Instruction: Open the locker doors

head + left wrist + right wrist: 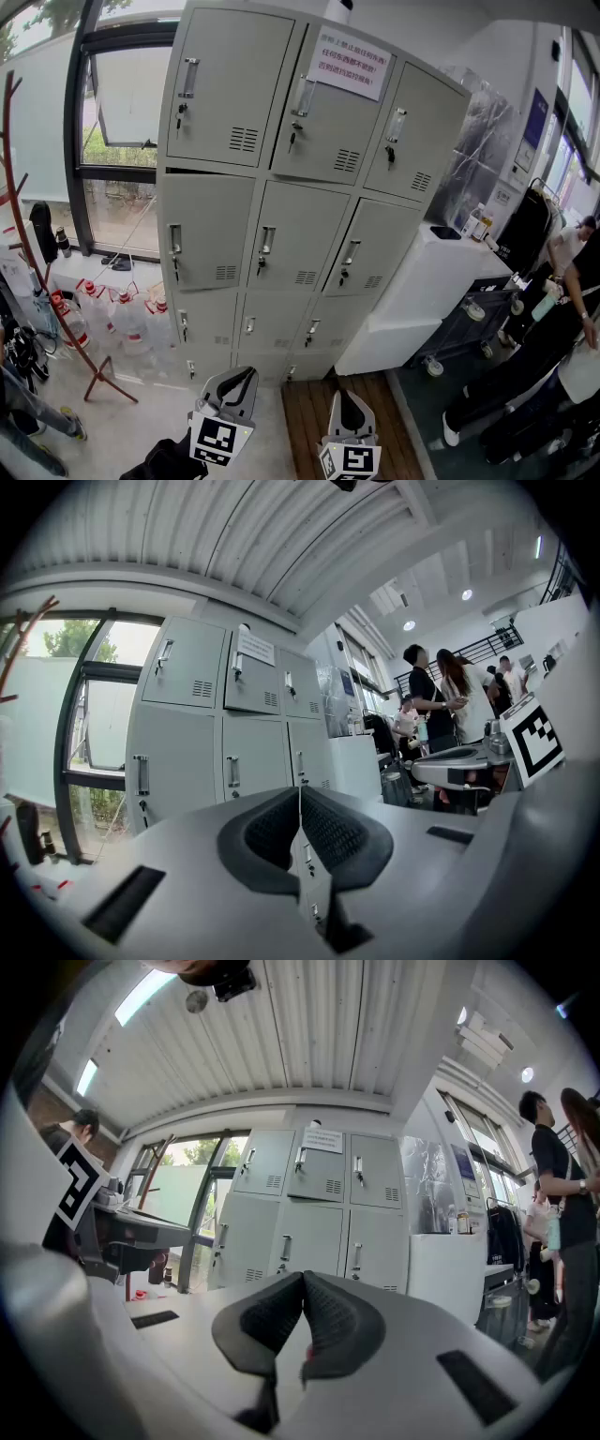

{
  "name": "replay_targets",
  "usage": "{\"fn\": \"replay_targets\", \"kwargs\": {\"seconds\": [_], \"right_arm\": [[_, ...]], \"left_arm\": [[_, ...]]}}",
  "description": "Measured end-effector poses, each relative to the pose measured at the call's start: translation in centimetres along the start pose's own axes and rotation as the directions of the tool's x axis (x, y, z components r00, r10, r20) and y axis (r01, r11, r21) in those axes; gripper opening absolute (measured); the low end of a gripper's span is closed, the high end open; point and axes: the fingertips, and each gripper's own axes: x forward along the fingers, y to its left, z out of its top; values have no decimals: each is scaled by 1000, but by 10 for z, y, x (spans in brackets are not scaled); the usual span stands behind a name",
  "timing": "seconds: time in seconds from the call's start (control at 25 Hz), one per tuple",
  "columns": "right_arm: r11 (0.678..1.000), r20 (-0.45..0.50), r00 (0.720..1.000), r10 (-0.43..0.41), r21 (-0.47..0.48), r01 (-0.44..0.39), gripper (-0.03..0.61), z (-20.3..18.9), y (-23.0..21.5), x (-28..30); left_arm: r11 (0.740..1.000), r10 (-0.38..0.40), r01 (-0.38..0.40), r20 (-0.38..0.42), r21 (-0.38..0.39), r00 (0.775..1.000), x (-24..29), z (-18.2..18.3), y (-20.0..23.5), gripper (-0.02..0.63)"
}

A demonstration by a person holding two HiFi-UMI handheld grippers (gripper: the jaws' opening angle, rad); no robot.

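A grey bank of lockers (300, 187) stands ahead, three columns wide, and every door I can see is closed. Each door has a vertical handle, such as the middle one (267, 240), with a lock below it. A white paper notice (349, 61) is stuck on the top middle door. My left gripper (246, 373) and right gripper (345, 398) are held low, well short of the lockers and touching nothing. In the left gripper view the left gripper (300, 789) is shut and empty, facing the lockers (225, 714). The right gripper (303, 1277) is likewise shut and empty before the lockers (309, 1213).
A red coat stand (37, 234) and several water bottles (122, 314) stand at the left below a window (122, 141). A white cabinet (422, 291) adjoins the lockers on the right, with a wheeled cart (469, 328) and people (553, 347) beyond.
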Motion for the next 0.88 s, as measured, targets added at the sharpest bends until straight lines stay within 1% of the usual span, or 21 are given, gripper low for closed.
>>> {"fn": "replay_targets", "kwargs": {"seconds": [0.12,0.24,0.44,0.68,0.88], "right_arm": [[999,21,1000,-13,38,13,14,3,1,1],[999,24,1000,-17,49,15,15,2,-1,2],[1000,-22,1000,-10,2,10,15,-5,-4,5],[1000,-27,999,-18,-7,18,15,-8,-15,18],[1000,-31,999,-17,-7,17,15,-13,-27,37]], "left_arm": [[1000,1,-1,-1,-1,1000,1,-3,2,26],[1000,1,-1,1,-3,1000,3,-4,3,25],[1000,-3,3,8,-3,1000,7,0,4,26],[1000,-1,1,6,-5,1000,21,-2,8,26],[1000,4,-4,-1,-3,1000,43,-5,13,26]]}}
